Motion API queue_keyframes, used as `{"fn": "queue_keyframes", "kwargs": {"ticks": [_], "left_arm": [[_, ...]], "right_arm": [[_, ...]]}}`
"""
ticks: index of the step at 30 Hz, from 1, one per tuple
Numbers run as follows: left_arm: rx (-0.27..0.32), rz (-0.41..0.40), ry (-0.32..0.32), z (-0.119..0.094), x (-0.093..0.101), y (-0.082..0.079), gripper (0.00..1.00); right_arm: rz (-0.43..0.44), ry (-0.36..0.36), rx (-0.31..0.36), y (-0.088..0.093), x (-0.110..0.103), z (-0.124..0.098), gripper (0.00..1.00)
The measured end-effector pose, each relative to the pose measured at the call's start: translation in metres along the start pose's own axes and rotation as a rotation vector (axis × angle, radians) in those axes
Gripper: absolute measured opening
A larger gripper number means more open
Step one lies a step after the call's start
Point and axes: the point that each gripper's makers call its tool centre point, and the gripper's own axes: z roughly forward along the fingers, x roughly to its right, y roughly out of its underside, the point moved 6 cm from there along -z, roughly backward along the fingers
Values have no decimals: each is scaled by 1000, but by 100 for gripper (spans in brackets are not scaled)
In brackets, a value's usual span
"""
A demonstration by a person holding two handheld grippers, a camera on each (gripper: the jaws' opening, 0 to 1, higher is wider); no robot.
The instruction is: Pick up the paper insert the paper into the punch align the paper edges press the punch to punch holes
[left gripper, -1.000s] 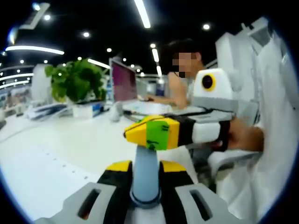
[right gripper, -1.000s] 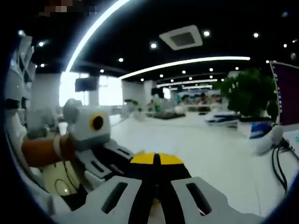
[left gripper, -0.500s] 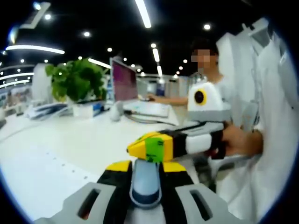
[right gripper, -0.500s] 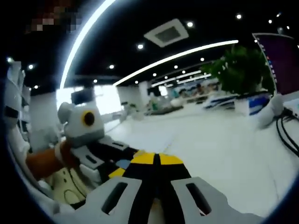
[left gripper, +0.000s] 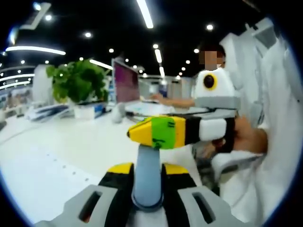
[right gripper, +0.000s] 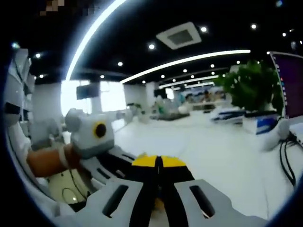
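**Tongs meet above the white surface**

Left tongs (left gripper: 147,166) grip a grey-blue lever (left gripper: 147,175) between their jaws. Right tongs (right gripper: 158,161) are pressed closed, nothing visible between them; in the left gripper view they (left gripper: 142,132) sit on the lever's top. White surface (left gripper: 71,142) carries a potted plant (left gripper: 78,82) in a white planter. Paper unseen.

No text, brand, number or sign can be read in either view. The monitor (left gripper: 125,81) at about eleven o'clock in the left gripper view shows a purplish screen with no legible characters. The blue-and-white box (right gripper: 258,124) at three o'clock in the right gripper view may carry print, but it is too blurred to make out. The dark marks on the green patch of the right gripper (left gripper: 163,132) cannot be read as letters.
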Motion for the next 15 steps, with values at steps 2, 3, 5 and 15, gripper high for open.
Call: {"fn": "queue_keyframes", "kwargs": {"ticks": [2, 3, 5, 15], "left_arm": [[0, 1, -3, 0, 0, 0, 25], [0, 4, -4, 1, 0, 0, 25], [1, 7, -3, 1, 1, 0, 25], [2, 29, 22, 1, 3, -2, 31]], "right_arm": [[-75, 0, -29, 0, 0, 1, 4], [-59, 0, -25, 0, -1, 1, 4], [9, -18, -33, -1, 0, 1, 5], [62, 24, 4, -10, 17, -5, 26]]}}
